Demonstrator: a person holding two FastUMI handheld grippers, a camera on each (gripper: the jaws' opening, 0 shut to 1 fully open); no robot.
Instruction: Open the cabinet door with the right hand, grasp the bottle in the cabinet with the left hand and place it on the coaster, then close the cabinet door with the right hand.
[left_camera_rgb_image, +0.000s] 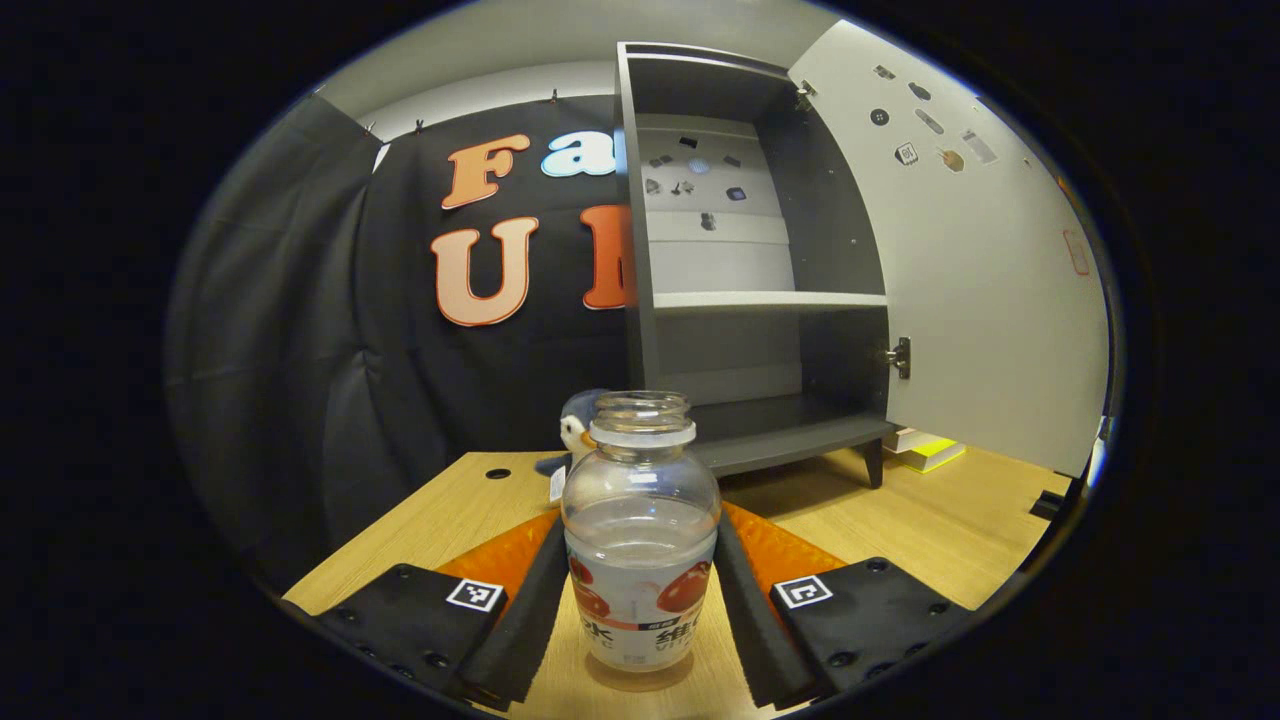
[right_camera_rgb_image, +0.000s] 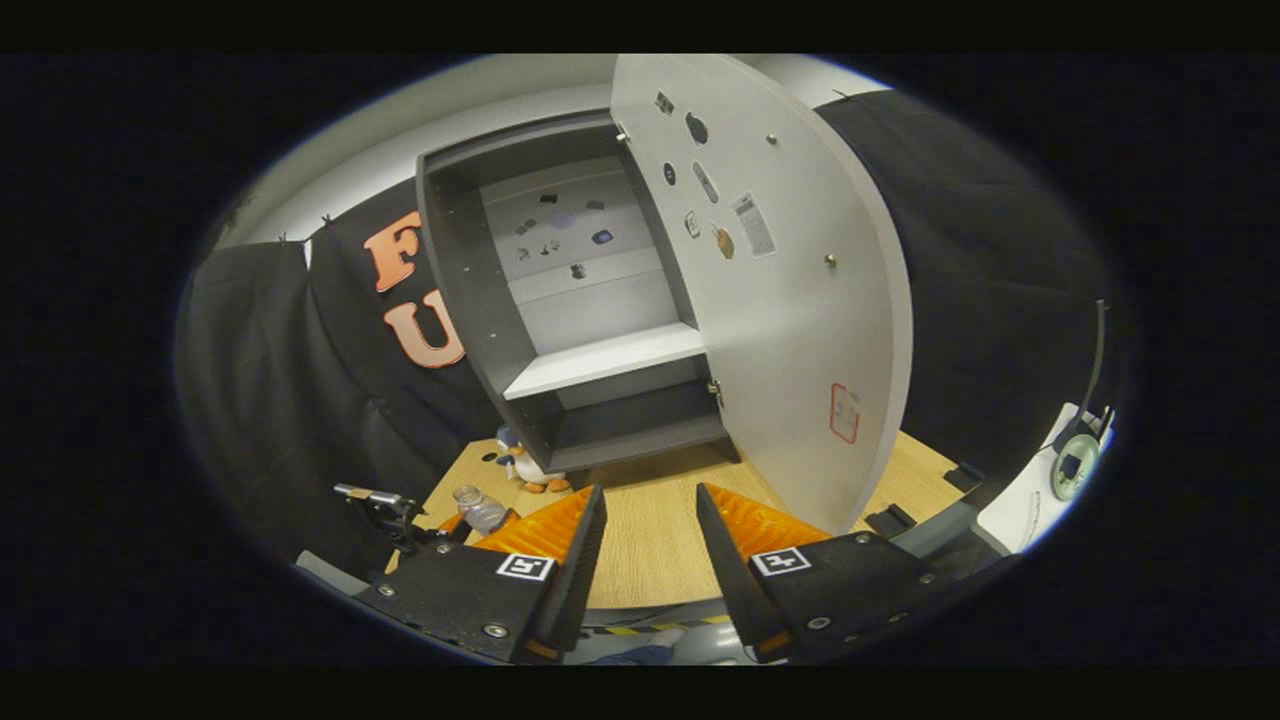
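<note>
**Bottle on the table in front of the open cabinet, between the left gripper's fingers**

Landmark: the cabinet (left_camera_rgb_image: 760, 300), dark grey, standing on short legs at the back of the wooden table (left_camera_rgb_image: 900, 520).

In the left gripper view:
- Cabinet door (left_camera_rgb_image: 990, 270) swung wide open to the cabinet's right side, pale inner face turned forward, dotted with small stickers and magnets; hinge visible at the lower compartment's edge.
- Inside the cabinet, one pale shelf (left_camera_rgb_image: 770, 299) across the middle; upper and lower compartments bare, small stickers on the back panel.
- Bottle (left_camera_rgb_image: 640, 530) upright on the table, in front of the cabinet's lower left corner and well clear of it. Clear body, no cap, wide white neck ring, fruit-printed label round the lower half, some clear liquid inside.
- Left gripper (left_camera_rgb_image: 640, 590) around the bottle, one finger close along each side of the label. Real pressure or mere closeness: cannot tell.
- Round brownish edge under the bottle's base, possibly the coaster; too little visible to be sure.
- Small plush penguin (left_camera_rgb_image: 578, 425) behind the bottle, just off the cabinet's left front leg.
- Yellow-and-white books (left_camera_rgb_image: 925, 450) on the table under the open door, right of the cabinet.

In the right gripper view:
- Right gripper (right_camera_rgb_image: 650, 560) spread apart, holding nothing, low over the table's near edge, in front of the cabinet and near the door's free edge.
- Cabinet (right_camera_rgb_image: 580, 300) open, door (right_camera_rgb_image: 790, 300) jutting forward.
- Bottle (right_camera_rgb_image: 482, 510) small, to the cabinet's front left, with the plush penguin (right_camera_rgb_image: 530, 472) between it and the cabinet.
</note>
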